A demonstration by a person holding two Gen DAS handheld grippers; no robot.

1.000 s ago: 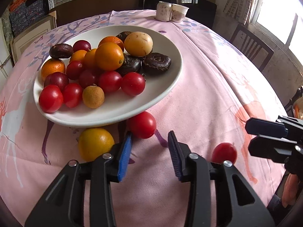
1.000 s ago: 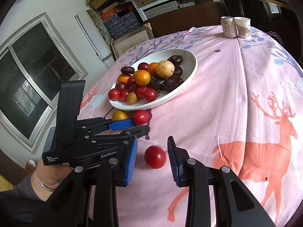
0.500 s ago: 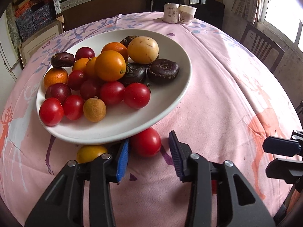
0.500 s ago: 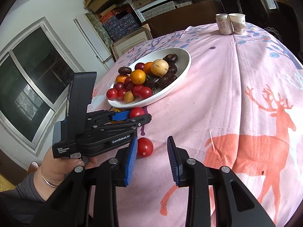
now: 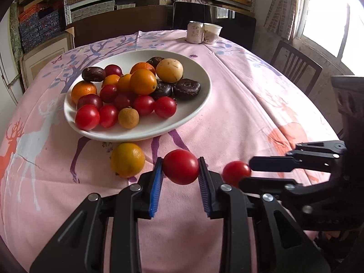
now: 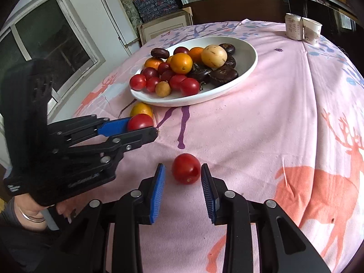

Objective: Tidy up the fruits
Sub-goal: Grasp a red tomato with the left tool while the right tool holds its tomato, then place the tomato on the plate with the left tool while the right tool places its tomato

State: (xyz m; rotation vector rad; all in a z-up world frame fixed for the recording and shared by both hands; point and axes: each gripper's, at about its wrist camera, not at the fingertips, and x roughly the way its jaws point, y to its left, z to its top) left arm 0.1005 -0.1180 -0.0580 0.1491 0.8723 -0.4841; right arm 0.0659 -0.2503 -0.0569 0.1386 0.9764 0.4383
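two red tomatoes between blue-padded jaws, in front of a white fruit plate

round red tomato (image 5: 180, 166) pinched in the left gripper (image 5: 180, 177), both blue pads pressed to its sides after the jaws just closed in, raised slightly off the pink deer-print tablecloth (image 5: 238, 118). second, smaller red tomato (image 6: 186, 168) lying on the cloth between the tips of the right gripper (image 6: 183, 182), jaws narrow by the reading yet with slim gaps at each pad, so not clamped on it. just beside the held tomato, a yellow-orange citrus fruit (image 5: 127, 163) on the cloth, near the rim of the wide white ceramic plate (image 5: 200, 104) heaped with red tomatoes, oranges, a pale yellow round fruit and dark brown wrinkled fruits. far back at the table edge, a drinks can (image 5: 195, 32) touching a white paper cup (image 5: 211, 33).
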